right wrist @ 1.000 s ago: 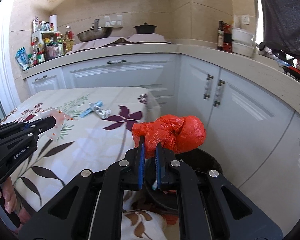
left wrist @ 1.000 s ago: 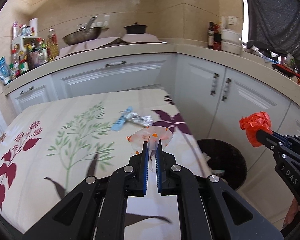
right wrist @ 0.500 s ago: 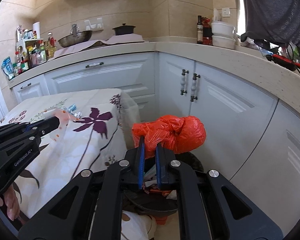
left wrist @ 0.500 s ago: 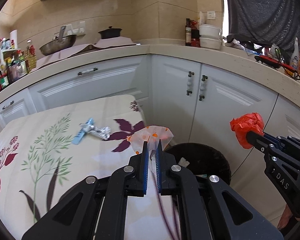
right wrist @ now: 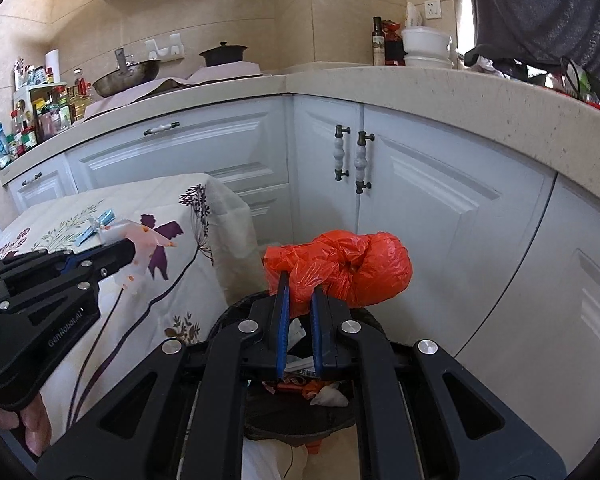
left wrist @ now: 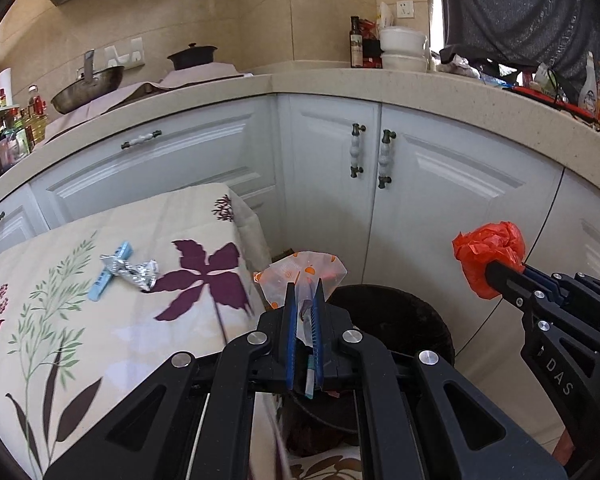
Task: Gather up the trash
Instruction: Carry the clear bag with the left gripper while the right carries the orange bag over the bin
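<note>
Both claws loaded, both near the bin (left wrist: 392, 320), which stands on the floor between the tabletop (left wrist: 112, 320) corner and the white cabinets (left wrist: 440, 200).

Left claw (left wrist: 303, 300): jaws nearly shut, pinching the tail of a clear wrapper (left wrist: 300, 270) with orange dots. Wrapper fans out above the tips, at the bin's rim on the tabletop side, not clearly over the opening.

Right claw (right wrist: 298, 292): jaws nearly shut on a fold of a crumpled red bag (right wrist: 340, 268). Most of the bag bulges past the tips on the cabinet side of the bin. Through the jaws the bin's contents show directly below, so this claw looks better placed for a drop.

Left on the tabletop, well back from the bin: a blue strip (left wrist: 110, 276) and a foil wrapper (left wrist: 134, 268), touching each other. Task judged partly done.

Risks:
- Wrapper is light film; released at the rim it could drift or fall onto the floor or the hanging cloth.
- Film may cling to the pads and fail to drop when the jaws open.
- Red bag is held by one thin fold; it may slip early, or spring open and catch on the rim.
- Both claws converge on one opening; they could knock together.
</note>
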